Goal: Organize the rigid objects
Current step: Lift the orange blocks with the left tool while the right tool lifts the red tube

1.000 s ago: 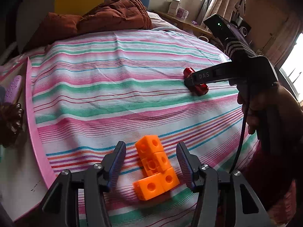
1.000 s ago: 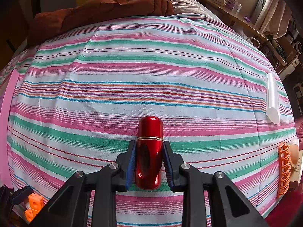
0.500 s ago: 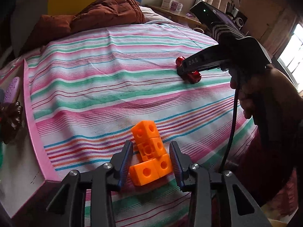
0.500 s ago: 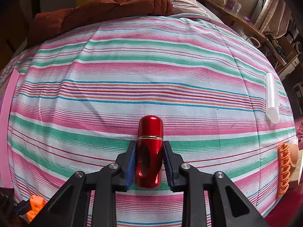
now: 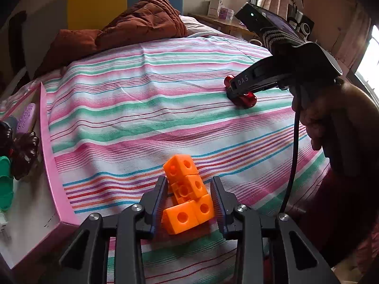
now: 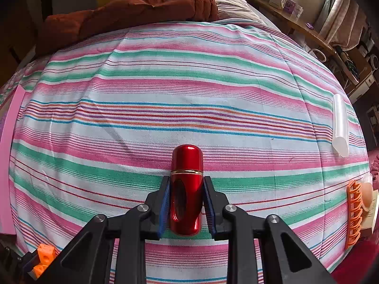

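A cluster of joined orange cubes [image 5: 187, 201] lies on the striped bedsheet [image 5: 142, 108] near its front edge. My left gripper [image 5: 188, 184] straddles it, and its jaws are closing with both pads against the cluster's sides. Farther right on the sheet lies a glossy red capsule-shaped bottle [image 6: 187, 189] with a gold ring. My right gripper [image 6: 186, 181] is shut on its lower body. In the left wrist view the right gripper [image 5: 233, 90] and the red bottle [image 5: 247, 99] show from the side. The orange cubes [image 6: 45, 258] peek in at the right wrist view's bottom left corner.
A pink-walled box [image 5: 47, 142] at the left holds a purple item, a dark brown flower-shaped piece [image 5: 26, 151] and a green item. A translucent white tube [image 6: 341, 125] and an orange comb-like piece [image 6: 354, 215] lie at the sheet's right edge. A brown quilt [image 5: 142, 23] is bunched at the head.
The left gripper's jaws have closed in from wide apart onto the orange cubes, and the cluster has tipped slightly. The right gripper and the red bottle have stayed still.
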Tool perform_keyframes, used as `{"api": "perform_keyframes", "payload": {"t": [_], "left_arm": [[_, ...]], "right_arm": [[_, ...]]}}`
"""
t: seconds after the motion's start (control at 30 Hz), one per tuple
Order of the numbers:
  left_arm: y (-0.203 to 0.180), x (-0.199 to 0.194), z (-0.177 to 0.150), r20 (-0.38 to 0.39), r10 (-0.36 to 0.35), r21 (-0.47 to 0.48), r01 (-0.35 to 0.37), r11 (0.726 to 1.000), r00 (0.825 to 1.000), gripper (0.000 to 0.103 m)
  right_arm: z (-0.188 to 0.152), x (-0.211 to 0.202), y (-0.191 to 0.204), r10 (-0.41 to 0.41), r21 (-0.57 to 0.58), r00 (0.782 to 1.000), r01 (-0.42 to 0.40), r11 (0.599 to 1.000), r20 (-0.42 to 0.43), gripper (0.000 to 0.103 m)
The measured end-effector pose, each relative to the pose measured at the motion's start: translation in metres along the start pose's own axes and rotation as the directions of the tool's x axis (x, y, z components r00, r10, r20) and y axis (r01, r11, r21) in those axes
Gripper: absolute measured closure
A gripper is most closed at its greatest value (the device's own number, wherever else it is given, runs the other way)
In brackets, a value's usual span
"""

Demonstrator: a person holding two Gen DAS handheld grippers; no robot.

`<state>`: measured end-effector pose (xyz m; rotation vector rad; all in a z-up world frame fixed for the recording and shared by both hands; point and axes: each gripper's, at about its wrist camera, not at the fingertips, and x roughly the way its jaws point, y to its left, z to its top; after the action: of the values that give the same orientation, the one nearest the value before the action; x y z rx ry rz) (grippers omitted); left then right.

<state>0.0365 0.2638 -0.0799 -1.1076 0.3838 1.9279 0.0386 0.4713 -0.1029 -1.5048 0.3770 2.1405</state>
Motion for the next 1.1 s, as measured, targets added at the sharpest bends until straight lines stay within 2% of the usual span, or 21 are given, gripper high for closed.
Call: {"api": "perform_keyframes", "payload": {"t": [0.13,0.33,0.43,0.57,0.63,0.67,0.7,0.83,1.0,1.1], "left_arm": [[0.011,-0.008,0.002,0.020,-0.020,-0.030,0.020,0.999,1.000,0.075],[0.015,-0.001,0.004,-0.018,-0.042,-0.040,0.042,0.998,0.999,0.072],[0.014,0.008,0.005,-0.061,-0.062,-0.026,0.060,0.998,0.996,0.064],[0.003,0.014,0.011,-0.076,-0.072,-0.003,0.072,0.997,0.994,0.047],[-0.004,0.017,0.013,-0.079,-0.046,0.019,0.048,0.999,0.996,0.048],[-0.007,0.016,0.012,-0.073,-0.020,0.043,0.023,0.999,0.997,0.066],[-0.010,0.016,0.010,-0.065,0.001,0.069,0.003,0.998,0.998,0.071],[-0.003,0.007,0.000,-0.026,0.021,0.052,-0.019,0.998,0.999,0.072],[0.014,0.001,-0.001,-0.016,-0.003,-0.013,0.003,1.000,1.000,0.072],[0.014,-0.004,0.004,0.002,0.003,-0.017,-0.003,1.000,1.000,0.072]], "right_arm": [[0.003,-0.001,-0.002,0.053,0.008,0.999,-0.054,0.999,0.012,0.077],[-0.003,-0.005,0.015,0.047,-0.057,0.999,-0.046,0.997,0.014,0.077],[-0.003,-0.004,0.013,0.056,-0.047,0.998,-0.056,0.997,0.010,0.077],[-0.002,-0.004,0.013,0.049,-0.056,0.999,-0.049,0.997,0.011,0.077],[-0.002,-0.004,0.012,0.051,-0.055,0.999,-0.050,0.997,0.010,0.077],[-0.002,-0.004,0.012,0.050,-0.055,0.999,-0.050,0.997,0.010,0.077],[-0.001,-0.004,0.012,0.050,-0.056,0.999,-0.049,0.997,0.010,0.077],[-0.001,-0.004,0.010,0.050,-0.058,0.999,-0.049,0.997,0.010,0.077],[-0.003,-0.006,0.012,0.046,-0.064,0.999,-0.045,0.997,0.011,0.077],[-0.005,-0.008,0.015,0.042,-0.068,0.999,-0.042,0.997,0.012,0.077]]}}
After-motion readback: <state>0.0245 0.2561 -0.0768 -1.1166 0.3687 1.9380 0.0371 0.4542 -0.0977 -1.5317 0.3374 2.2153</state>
